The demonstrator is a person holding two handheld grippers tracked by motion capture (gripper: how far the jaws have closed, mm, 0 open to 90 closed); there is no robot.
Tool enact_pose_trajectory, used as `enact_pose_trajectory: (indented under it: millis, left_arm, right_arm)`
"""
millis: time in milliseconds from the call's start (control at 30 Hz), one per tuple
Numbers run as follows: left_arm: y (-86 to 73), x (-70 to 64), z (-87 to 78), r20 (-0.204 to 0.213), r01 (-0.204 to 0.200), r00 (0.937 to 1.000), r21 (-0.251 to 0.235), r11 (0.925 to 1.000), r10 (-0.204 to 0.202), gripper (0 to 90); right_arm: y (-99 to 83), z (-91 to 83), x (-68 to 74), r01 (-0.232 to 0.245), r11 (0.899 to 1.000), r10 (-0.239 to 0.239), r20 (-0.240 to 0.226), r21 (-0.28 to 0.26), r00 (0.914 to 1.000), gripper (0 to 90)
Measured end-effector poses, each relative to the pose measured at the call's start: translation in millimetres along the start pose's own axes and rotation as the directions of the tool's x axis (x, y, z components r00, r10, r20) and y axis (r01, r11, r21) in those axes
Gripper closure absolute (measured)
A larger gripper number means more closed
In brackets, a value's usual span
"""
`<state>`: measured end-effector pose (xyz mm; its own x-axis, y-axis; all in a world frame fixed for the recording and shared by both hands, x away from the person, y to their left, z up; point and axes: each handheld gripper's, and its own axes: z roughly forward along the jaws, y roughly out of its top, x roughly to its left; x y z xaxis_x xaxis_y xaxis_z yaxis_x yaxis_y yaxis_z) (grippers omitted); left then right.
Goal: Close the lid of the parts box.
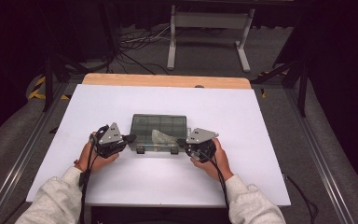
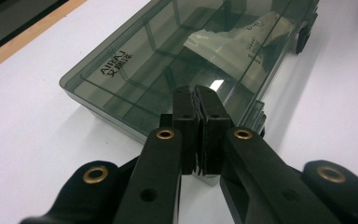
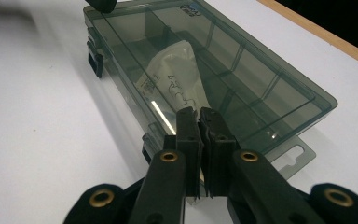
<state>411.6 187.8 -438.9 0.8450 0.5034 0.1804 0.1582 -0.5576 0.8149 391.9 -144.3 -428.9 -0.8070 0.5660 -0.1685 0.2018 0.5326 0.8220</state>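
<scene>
A smoky see-through plastic organiser box (image 1: 158, 125) lies flat mid-table with its lid down and a white packet (image 1: 161, 136) inside. Two dark latches (image 1: 141, 149) sit on its near side. My left gripper (image 1: 130, 138) is at the box's left end, jaws shut, its tips (image 2: 196, 100) over the box's (image 2: 135, 65) near corner. My right gripper (image 1: 182, 141) is at the right end, also shut, tips (image 3: 199, 116) over the lid's edge of the box (image 3: 251, 70). The packet (image 2: 233, 39) (image 3: 172, 70) shows through the lid. Nothing is visible between either pair of jaws.
The box rests on a white board (image 1: 121, 98) with a wooden strip (image 1: 168, 80) along its far edge. Beyond the table are cables and a metal stand (image 1: 209, 28) on the floor. A hang tab (image 3: 298, 158) sticks out from the box's right end.
</scene>
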Motion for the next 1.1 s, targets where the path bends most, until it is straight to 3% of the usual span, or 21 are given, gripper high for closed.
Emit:
enact_pose_trajectory:
  millis: [533,733,967,1067,1100]
  left_arm:
    - [2.0,-1.2,-4.1,-0.012,-0.019,0.9998,-0.026,0.9995,0.018,81.3]
    - [2.6,-1.9,-4.9,-0.016,-0.022,0.9997,-0.043,0.9988,0.021,75.5]
    - [2.7,-2.3,-5.6,-0.020,-0.014,0.9997,-0.059,0.9982,0.013,64.0]
    - [2.4,-3.0,-5.7,-0.014,0.001,0.9999,-0.079,0.9969,-0.002,52.3]
    - [2.2,-3.6,-5.2,-0.019,0.006,0.9998,-0.081,0.9967,-0.008,41.6]
  right_arm:
    - [2.0,-3.6,-0.4,-0.003,1.000,0.003,-0.003,-0.021,1.0000,82.8]
    - [2.3,-4.5,-0.5,-0.008,1.000,0.008,-0.002,-0.027,1.0000,80.2]
    - [2.4,-5.0,-1.5,-0.018,0.999,0.018,-0.006,-0.037,0.9998,74.3]
    - [2.4,-4.5,-1.4,-0.023,0.999,0.022,-0.003,-0.037,0.9997,64.8]
    - [2.7,-3.9,-1.2,-0.025,0.999,0.025,-0.004,-0.044,0.9997,53.1]
